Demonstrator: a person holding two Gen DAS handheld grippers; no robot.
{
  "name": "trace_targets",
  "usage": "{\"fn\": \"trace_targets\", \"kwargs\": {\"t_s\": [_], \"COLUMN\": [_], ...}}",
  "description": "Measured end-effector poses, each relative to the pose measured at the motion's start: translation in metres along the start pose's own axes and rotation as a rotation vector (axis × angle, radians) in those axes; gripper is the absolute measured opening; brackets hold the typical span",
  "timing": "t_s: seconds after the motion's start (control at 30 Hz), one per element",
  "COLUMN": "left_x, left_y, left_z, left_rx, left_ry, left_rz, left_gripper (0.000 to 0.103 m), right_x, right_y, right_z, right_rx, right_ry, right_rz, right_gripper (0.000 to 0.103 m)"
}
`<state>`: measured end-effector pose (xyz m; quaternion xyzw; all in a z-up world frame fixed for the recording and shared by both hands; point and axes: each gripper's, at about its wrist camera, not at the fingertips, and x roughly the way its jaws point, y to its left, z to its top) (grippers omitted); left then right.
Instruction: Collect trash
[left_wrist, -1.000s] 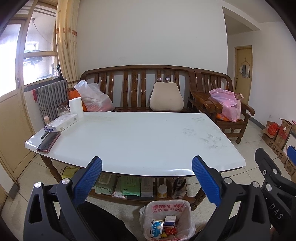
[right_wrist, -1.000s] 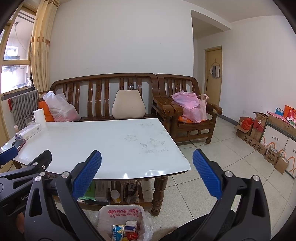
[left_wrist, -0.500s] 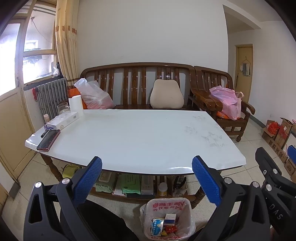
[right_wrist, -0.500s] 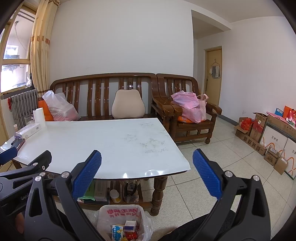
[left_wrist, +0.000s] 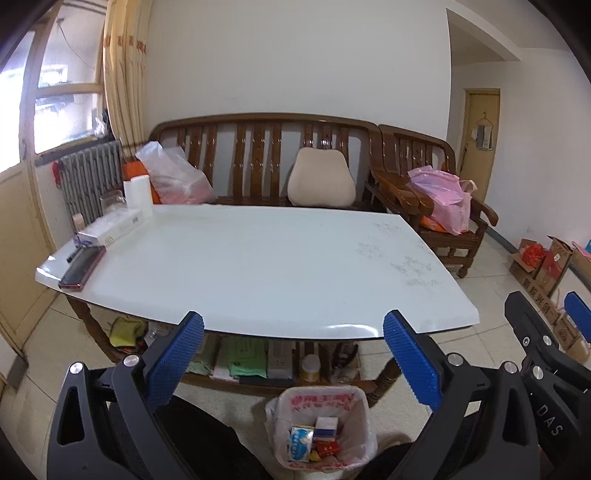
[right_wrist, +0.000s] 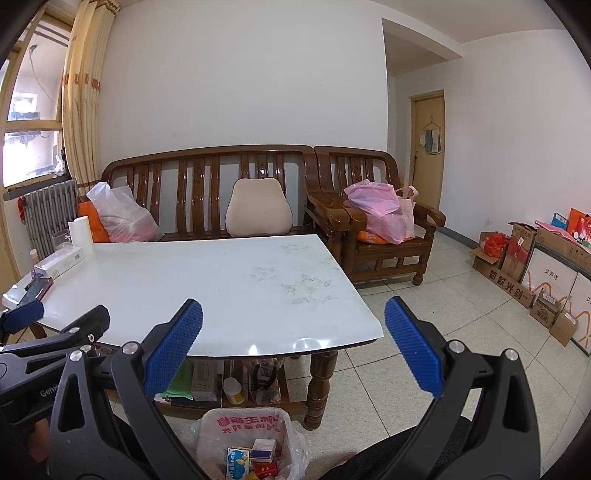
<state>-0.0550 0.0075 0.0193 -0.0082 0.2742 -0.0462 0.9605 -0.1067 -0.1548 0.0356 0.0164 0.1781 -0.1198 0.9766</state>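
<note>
White table (left_wrist: 258, 266), phone (left_wrist: 82, 266) at its left end, wooden bench (right_wrist: 207, 173), beige cushion (right_wrist: 258, 206), pink bag (right_wrist: 380, 210) on armchair (right_wrist: 373, 221)

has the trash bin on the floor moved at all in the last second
No. The trash bin keeps its place in front of the table, below the shelf, in both wrist views; only the cameras tilt slightly. Its small boxes lie as before.

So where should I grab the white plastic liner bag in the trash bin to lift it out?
Probably pinch the white plastic liner bag at its folded-over upper rim, coming from above. That rim stands open and slack around the small cartons, so a fingertip can slip inside the edge. The near rim is out of view. The left gripper and right gripper are both open and empty.
</note>
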Motion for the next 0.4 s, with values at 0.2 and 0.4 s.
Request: {"fn": "trace_targets", "kwargs": {"t_s": [0.2,0.4], "left_x": [-0.0012,-0.0032], "left_y": [-0.0032,-0.0050], "left_z": [-0.0003,-0.0004], "left_rx": [0.015,0.015], "left_ry": [0.003,-0.004], "left_rz": [0.042,0.064], "left_gripper": [0.095,0.095], "right_x": [0.0023,0.0023], "right_y": [0.0010,0.0002], "right_z": [-0.0014,-0.0016], "right_rx": [-0.001,-0.001], "right_ry": [0.009,0.007], "right_rz": [0.006,0.002], "right_gripper": [0.097,0.097]}}
